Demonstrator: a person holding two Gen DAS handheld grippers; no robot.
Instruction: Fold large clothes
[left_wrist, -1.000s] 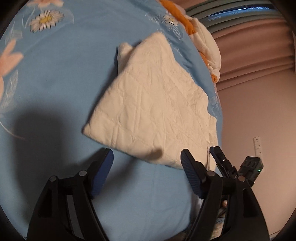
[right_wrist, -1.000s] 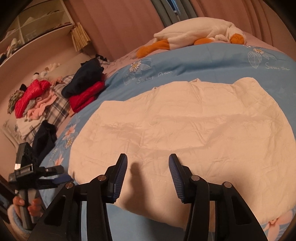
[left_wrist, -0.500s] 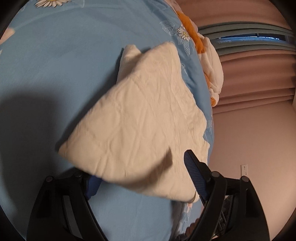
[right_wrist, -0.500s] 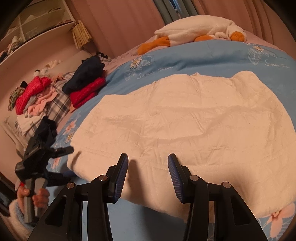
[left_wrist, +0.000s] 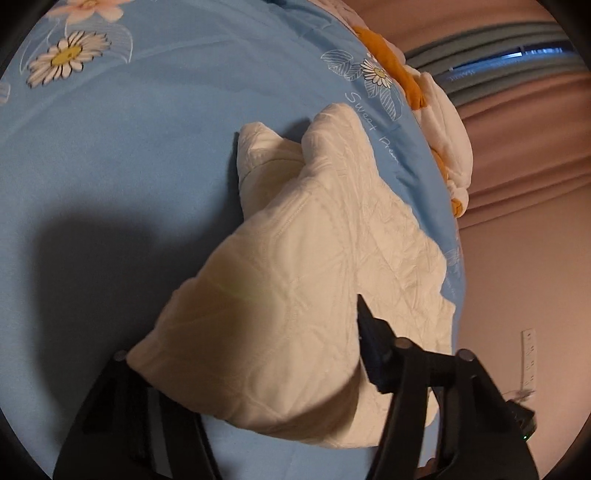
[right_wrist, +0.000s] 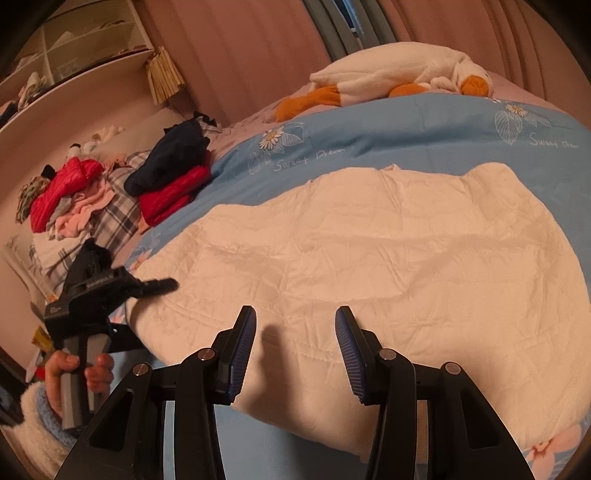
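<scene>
2 tongs (right_wrist: 295, 350) (parted), 1 quilt (right_wrist: 369, 251).

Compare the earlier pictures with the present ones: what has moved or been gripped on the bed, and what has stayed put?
The left tool has pushed in over the near corner of the white quilted garment; its jaws are closing with that corner between them. In the right wrist view it has come up against the garment's left edge. The right tool has kept its place, open above the near edge. The garment, blue bedspread and plush goose lie unchanged.
</scene>
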